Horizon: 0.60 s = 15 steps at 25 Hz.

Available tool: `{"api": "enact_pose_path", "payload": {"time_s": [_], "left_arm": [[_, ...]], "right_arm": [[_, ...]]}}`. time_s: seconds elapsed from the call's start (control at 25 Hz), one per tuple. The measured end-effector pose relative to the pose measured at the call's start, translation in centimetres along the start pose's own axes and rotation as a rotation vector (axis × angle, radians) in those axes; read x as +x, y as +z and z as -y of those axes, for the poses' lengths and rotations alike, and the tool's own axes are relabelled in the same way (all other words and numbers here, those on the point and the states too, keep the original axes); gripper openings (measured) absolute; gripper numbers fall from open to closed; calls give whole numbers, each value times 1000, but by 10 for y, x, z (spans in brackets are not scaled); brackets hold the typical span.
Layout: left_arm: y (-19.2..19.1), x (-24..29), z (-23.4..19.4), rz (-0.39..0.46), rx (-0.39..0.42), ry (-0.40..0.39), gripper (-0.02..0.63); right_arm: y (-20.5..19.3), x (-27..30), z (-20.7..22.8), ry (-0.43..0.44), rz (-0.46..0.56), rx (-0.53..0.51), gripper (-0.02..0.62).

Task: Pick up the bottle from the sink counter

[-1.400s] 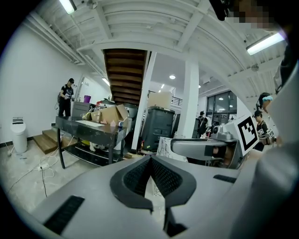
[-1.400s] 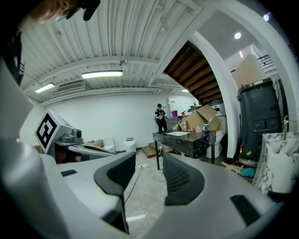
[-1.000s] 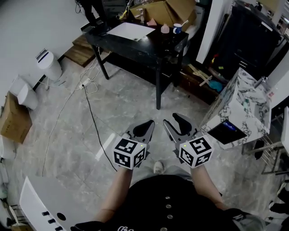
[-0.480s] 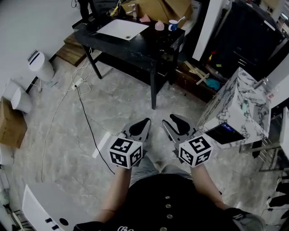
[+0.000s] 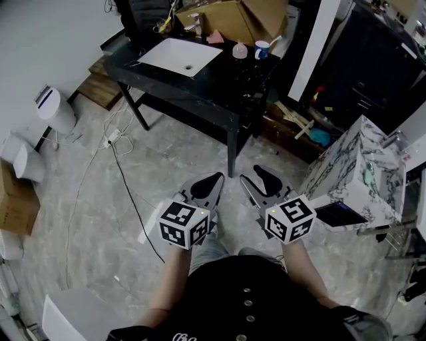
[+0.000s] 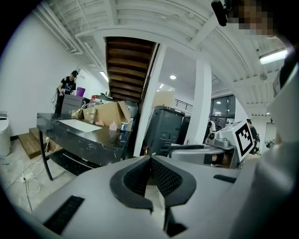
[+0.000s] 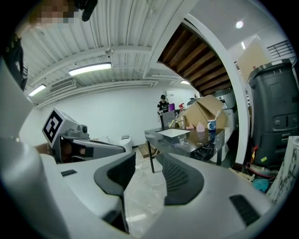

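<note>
A small pink bottle [image 5: 239, 50] stands on the black sink counter [image 5: 219, 86], right of the white basin [image 5: 180, 54] and beside a blue-and-white cup [image 5: 262, 48]. It also shows far off as the pink bottle [image 6: 113, 126] in the left gripper view and the pink bottle [image 7: 200, 127] in the right gripper view. Both grippers hover side by side over the floor, well short of the counter. My left gripper [image 5: 206, 190] has its tips together and holds nothing. My right gripper [image 5: 261, 183] has a gap between its fingers; its jaws have just been opening, with nothing between them.
Cardboard boxes [image 5: 226, 16] crowd the counter's far side. A marble-patterned cabinet [image 5: 359, 166] stands at the right and a white bin [image 5: 53, 110] at the left. A cable [image 5: 126, 180] runs across the floor. A person [image 6: 67, 88] stands beyond the counter.
The counter has drawn nearer and sits lower and larger in the head view. Both grippers have gone forward together over the floor.
</note>
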<state>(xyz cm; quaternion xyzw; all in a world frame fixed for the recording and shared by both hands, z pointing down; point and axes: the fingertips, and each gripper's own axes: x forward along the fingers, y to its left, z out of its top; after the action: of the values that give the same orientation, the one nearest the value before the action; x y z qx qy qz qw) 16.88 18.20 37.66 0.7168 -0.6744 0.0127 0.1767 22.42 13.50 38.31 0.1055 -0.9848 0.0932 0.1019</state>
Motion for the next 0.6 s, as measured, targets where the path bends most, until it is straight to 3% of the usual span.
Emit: {"api": "enact_pose_path", "payload": {"time_s": [0.6], "left_arm": [[64, 70, -141, -31, 54, -112, 17]], "right_arm": [[61, 151, 47, -102, 53, 1, 181]]}}
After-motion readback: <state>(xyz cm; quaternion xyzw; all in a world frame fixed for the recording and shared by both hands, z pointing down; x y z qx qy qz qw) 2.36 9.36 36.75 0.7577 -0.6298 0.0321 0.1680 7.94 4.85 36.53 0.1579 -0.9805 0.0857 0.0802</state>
